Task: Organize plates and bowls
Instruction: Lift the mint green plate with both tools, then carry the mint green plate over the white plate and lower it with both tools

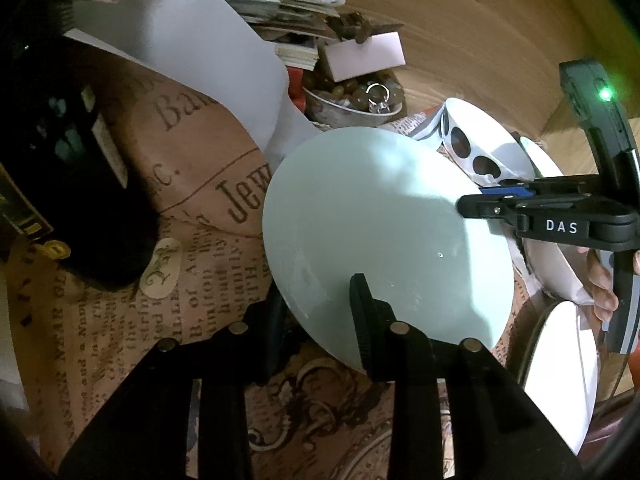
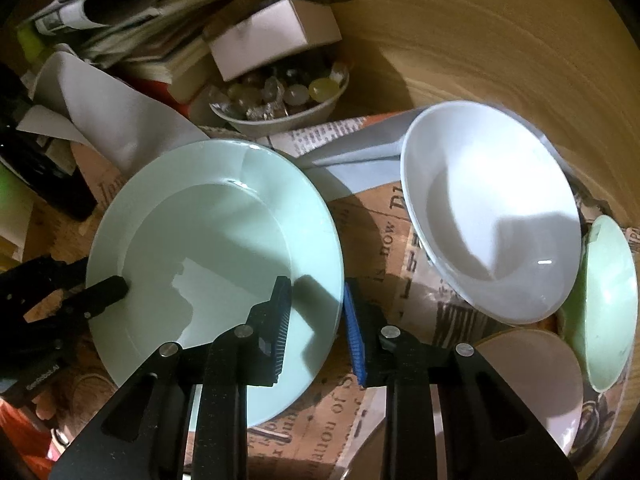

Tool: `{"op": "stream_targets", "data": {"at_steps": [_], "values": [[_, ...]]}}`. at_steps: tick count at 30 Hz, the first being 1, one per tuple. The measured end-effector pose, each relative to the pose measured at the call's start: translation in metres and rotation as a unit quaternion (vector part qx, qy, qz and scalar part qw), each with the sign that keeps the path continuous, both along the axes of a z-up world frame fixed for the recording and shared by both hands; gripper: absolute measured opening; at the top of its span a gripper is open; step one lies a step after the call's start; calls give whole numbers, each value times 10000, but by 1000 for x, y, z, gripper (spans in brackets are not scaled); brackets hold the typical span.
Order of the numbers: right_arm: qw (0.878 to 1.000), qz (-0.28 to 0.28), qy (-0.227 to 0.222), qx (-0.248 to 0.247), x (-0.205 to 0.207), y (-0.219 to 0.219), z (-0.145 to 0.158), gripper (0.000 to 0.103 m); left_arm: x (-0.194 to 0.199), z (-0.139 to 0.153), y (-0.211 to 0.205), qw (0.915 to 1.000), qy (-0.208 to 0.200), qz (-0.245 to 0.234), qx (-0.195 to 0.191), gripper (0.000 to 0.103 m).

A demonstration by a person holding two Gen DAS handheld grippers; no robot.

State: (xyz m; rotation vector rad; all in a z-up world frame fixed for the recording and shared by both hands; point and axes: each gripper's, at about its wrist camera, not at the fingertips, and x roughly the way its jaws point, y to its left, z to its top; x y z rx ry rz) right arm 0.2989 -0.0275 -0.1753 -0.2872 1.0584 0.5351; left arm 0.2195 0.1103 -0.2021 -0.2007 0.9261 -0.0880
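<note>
A pale green plate [image 1: 372, 216] [image 2: 216, 248] is held tilted above the newspaper-print cloth [image 1: 120, 280]. My left gripper [image 1: 320, 320] straddles its near rim, one finger above and one below; it also shows in the right wrist view [image 2: 108, 292] at the plate's left rim. My right gripper [image 2: 316, 320] is open with its blue pads either side of the plate's right rim, and shows in the left wrist view [image 1: 476, 200]. A white bowl [image 2: 492, 212] leans at the right. A green bowl [image 2: 608, 304] and a pinkish bowl [image 2: 532, 368] sit beside it.
A bowl of stones [image 2: 280, 100] sits behind the plate, under a white box [image 2: 276, 36] and stacked papers [image 2: 132, 20]. A dark bottle [image 1: 72, 184] stands at the left. White paper [image 1: 192, 60] lies behind. A wooden wall [image 2: 480, 40] curves at the back.
</note>
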Motion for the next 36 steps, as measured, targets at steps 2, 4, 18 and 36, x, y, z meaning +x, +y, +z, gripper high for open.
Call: {"op": "stream_targets", "data": {"at_steps": [2, 4, 18, 36], "values": [[9999, -8, -97, 63, -5, 2, 6, 24, -3, 3, 1, 10000, -47, 45, -13, 32], [9998, 7, -147, 154, -9, 2, 11, 24, -6, 6, 2, 9999, -102, 74, -31, 32], [9968, 84, -490, 622, -58, -22, 33, 24, -44, 46, -9, 9975, -645, 219, 163, 32], [9933, 61, -630, 971, -106, -48, 39, 24, -97, 67, -33, 9951, -919, 219, 273, 32]]}}
